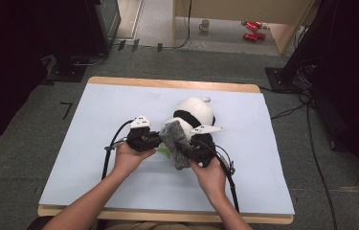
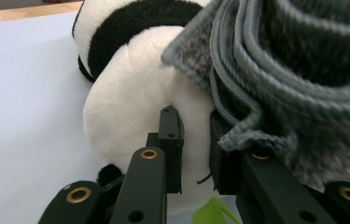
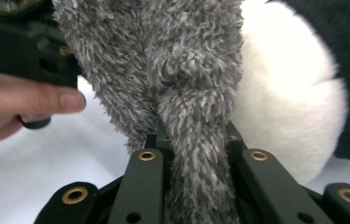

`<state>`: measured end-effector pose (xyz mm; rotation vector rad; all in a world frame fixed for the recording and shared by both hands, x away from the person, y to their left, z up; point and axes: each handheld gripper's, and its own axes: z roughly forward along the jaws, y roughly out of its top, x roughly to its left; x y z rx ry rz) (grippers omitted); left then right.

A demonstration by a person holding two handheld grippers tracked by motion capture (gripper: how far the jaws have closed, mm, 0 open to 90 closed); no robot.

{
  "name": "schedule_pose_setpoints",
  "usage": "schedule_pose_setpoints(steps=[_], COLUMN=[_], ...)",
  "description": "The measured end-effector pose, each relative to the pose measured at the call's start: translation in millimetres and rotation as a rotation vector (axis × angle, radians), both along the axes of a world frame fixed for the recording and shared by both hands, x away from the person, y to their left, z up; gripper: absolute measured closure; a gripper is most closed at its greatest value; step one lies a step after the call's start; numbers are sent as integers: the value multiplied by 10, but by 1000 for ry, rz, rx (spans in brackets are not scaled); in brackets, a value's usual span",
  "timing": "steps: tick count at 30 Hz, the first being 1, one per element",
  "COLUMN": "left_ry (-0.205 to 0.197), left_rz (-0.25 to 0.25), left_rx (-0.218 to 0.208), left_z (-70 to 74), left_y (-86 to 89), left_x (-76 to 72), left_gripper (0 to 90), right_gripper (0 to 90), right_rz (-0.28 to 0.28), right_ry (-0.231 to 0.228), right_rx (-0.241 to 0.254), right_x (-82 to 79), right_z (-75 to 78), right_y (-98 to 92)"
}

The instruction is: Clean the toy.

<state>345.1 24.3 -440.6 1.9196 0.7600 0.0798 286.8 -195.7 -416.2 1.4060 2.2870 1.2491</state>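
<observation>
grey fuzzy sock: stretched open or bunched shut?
Held open. The left gripper pinches the ribbed cuff of the sock, the right gripper pinches its fuzzy side, beside the plush panda.

Even overhead light on the table (image 1: 95, 143), dark room edges, soft shadows, close fur perhaps slightly blurred

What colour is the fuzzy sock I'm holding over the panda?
Grey: the sock is fuzzy outside with a paler grey ribbed lining. It shows best in the right gripper view.
</observation>
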Motion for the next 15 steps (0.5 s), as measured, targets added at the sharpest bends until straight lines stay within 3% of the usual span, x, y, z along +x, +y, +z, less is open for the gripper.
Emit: schedule_pose_setpoints(steps=[8,15], left_ry=[18,19], left_rz=[-10,-11], left_rx=[1,1], left_z=[-7,-5], left_y=[2,9], left_x=[9,17], left_gripper=[777,775], right_gripper=[783,784], right_rz=[28,59], right_ry=[13,61], right_rx=[-29,-76], right_x=[-46,-64], right_z=[-162,-293], right_y=[49,144])
